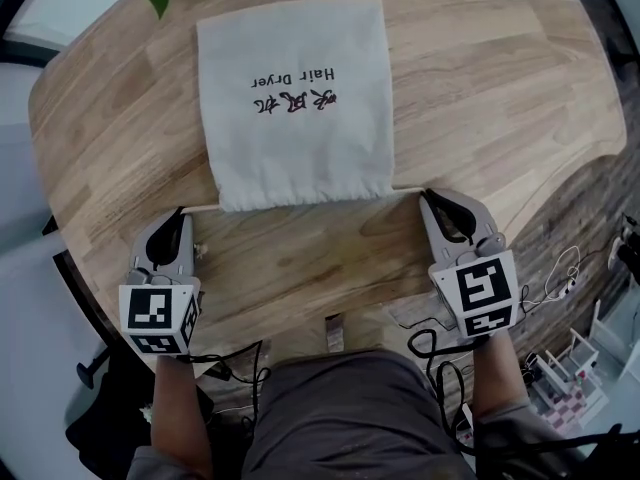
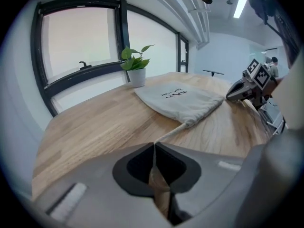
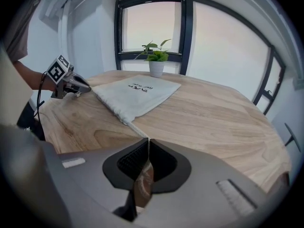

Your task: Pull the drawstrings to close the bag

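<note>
On the round wooden counter [image 1: 480, 88], the head view shows a pale cloth bag [image 1: 295, 103] lying flat – black "Hair Dryer" print upside down from here, its near hem lightly puckered. The left drawstring [image 1: 203, 208] and right drawstring [image 1: 405, 188] run out sideways from that hem. The left hand-held gripper [image 1: 181, 211] and right hand-held gripper [image 1: 427, 194] sit at the cord ends.

In the left gripper view, the left hand-held gripper [image 2: 154, 145] is pressed together on the left drawstring [image 2: 170, 133], which leads to the bag [image 2: 183, 99].

In the right gripper view, the right hand-held gripper [image 3: 148, 140] pinches the right drawstring [image 3: 135, 127] – the bag [image 3: 135, 94] lies beyond.
</note>
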A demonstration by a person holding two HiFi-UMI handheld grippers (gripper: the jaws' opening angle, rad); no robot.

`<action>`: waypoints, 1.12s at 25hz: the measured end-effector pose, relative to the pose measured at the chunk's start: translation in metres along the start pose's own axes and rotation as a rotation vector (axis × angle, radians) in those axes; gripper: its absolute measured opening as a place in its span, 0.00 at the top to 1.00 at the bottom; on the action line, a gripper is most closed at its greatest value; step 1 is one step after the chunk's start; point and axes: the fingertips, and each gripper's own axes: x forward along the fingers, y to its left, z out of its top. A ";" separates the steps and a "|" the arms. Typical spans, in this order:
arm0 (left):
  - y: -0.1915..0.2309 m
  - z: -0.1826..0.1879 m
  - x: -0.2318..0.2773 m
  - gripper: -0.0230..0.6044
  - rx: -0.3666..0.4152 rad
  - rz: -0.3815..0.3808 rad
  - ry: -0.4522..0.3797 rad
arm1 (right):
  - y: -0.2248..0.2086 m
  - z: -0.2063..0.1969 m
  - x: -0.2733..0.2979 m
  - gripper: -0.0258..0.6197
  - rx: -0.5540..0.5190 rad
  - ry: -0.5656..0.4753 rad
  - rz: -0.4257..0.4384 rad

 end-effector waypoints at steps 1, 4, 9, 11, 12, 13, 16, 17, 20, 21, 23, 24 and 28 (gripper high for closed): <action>0.003 -0.002 -0.001 0.95 -0.016 0.009 0.002 | -0.002 -0.002 -0.002 0.90 0.000 0.000 -0.001; 0.014 -0.005 -0.005 0.95 -0.036 0.022 0.008 | -0.007 -0.004 -0.004 0.90 0.003 -0.001 -0.017; 0.044 -0.014 -0.012 0.95 -0.056 0.043 0.015 | -0.009 -0.002 -0.004 0.90 0.006 0.008 -0.023; 0.048 -0.015 -0.012 0.95 -0.069 0.044 0.010 | -0.010 -0.002 -0.004 0.90 0.013 0.006 -0.019; 0.049 -0.014 -0.012 0.95 -0.076 0.047 0.007 | -0.010 -0.001 -0.004 0.90 0.017 0.006 -0.020; 0.050 -0.014 -0.012 0.95 -0.083 0.051 0.004 | -0.010 -0.002 -0.004 0.90 0.023 0.006 -0.021; 0.048 -0.014 -0.011 0.95 -0.073 0.082 0.001 | -0.011 -0.003 -0.003 0.90 0.046 0.011 -0.027; 0.046 -0.014 -0.010 0.95 -0.064 0.093 -0.003 | -0.011 -0.003 -0.002 0.90 0.056 0.012 -0.032; 0.040 -0.013 -0.010 0.94 -0.033 0.098 -0.029 | -0.011 -0.006 -0.004 0.90 0.089 0.002 -0.047; 0.039 -0.012 -0.011 0.94 -0.019 0.096 -0.040 | -0.010 -0.006 -0.004 0.90 0.100 -0.007 -0.051; 0.038 -0.012 -0.013 0.88 -0.003 0.086 -0.061 | -0.008 -0.006 -0.003 0.90 0.113 -0.022 -0.057; 0.036 -0.013 -0.014 0.83 -0.014 0.073 -0.066 | -0.007 -0.006 -0.004 0.89 0.114 -0.021 -0.056; 0.023 -0.014 -0.025 0.49 -0.074 -0.023 -0.043 | -0.003 0.008 -0.018 0.68 0.090 -0.025 -0.011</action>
